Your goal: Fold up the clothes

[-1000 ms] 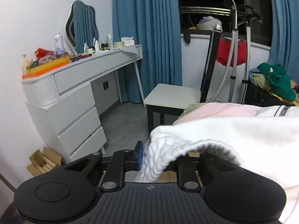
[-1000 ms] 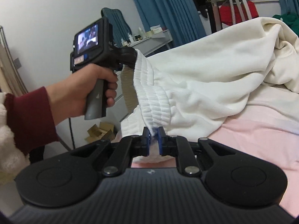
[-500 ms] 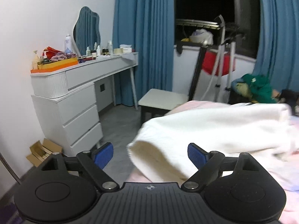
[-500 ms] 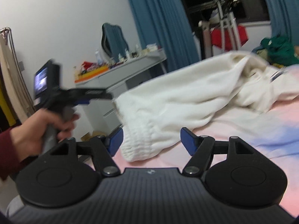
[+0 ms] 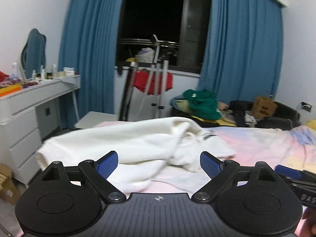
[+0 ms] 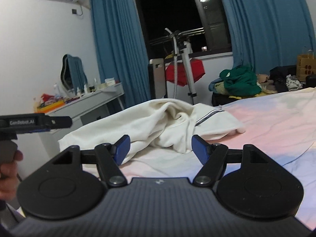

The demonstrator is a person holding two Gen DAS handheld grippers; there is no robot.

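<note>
A white sweatshirt (image 5: 128, 140) lies crumpled on the pink bedsheet (image 5: 266, 144), its ribbed hem toward the bed's left edge. My left gripper (image 5: 159, 163) hovers just short of it, jaws opening wide, with nothing pressed between the blue pads. In the right wrist view the same sweatshirt (image 6: 138, 126) lies on the bedsheet (image 6: 276, 118) ahead of my right gripper (image 6: 161, 148), which stands open and holds nothing. The left gripper's body (image 6: 37, 123) shows at the left there, held by a hand (image 6: 7, 169).
A white dresser (image 5: 23, 118) with bottles and clutter stands at the left, a chair seat (image 5: 94, 119) beside the bed. A garment steamer stand (image 5: 158, 79) is by the window. A pile of clothes with a green top (image 5: 203, 104) and a cardboard box (image 5: 263, 106) lie beyond the bed.
Both grippers were shut on the sweatshirt's ribbed hem; they have let go, opened wide and drawn back. The sweatshirt has dropped flat onto the bed.
</note>
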